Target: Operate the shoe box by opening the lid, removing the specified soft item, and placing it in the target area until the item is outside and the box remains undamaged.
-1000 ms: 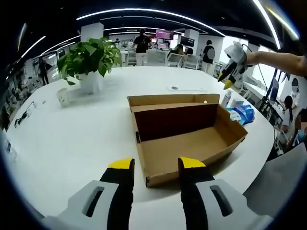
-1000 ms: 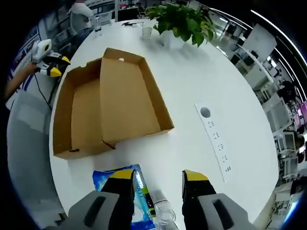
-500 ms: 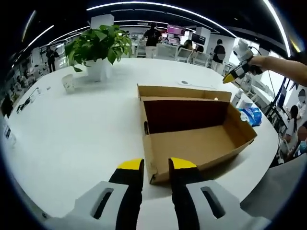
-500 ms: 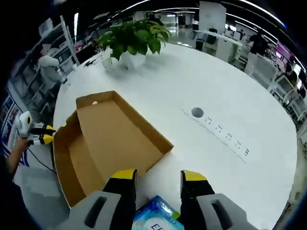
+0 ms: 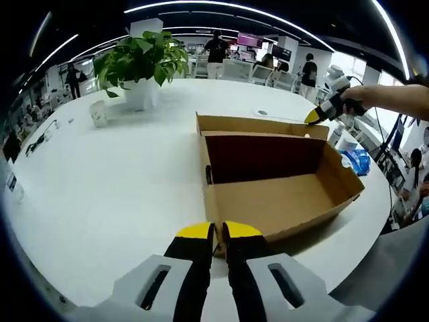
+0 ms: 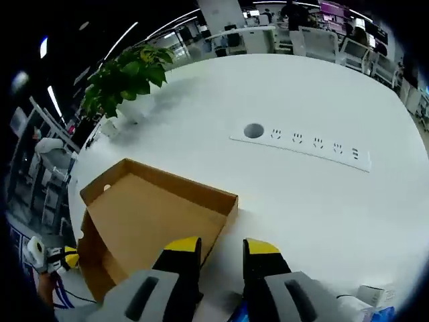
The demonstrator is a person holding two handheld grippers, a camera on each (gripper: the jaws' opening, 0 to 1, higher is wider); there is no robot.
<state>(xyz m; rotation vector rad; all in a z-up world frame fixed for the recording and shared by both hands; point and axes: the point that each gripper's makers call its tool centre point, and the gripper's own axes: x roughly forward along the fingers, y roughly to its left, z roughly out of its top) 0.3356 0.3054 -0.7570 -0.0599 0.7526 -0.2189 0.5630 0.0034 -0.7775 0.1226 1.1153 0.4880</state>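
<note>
your left gripper (image 5: 216, 231) sits at the near corner of the open cardboard shoe box (image 5: 275, 181), jaws almost together; can't tell if they pinch the wall. box interior looks bare, lid (image 6: 151, 218) hinged back flat. your right gripper (image 6: 221, 249) hovers over the lid's edge, jaws narrowly parted, holding nothing. blue soft pack (image 5: 357, 161) lies outside, just past the box's far end. wide white table (image 5: 127, 181) free on the left; potted plant (image 5: 137, 64) and power strip (image 6: 301, 143) well apart.

Open-plan office: big white worktop (image 5: 100, 174) with a built-in socket strip (image 6: 301, 142), potted plant (image 5: 139, 64), rows of desks and chairs (image 5: 234, 69) behind, ceiling strip lights (image 5: 221, 8), people standing around.
</note>
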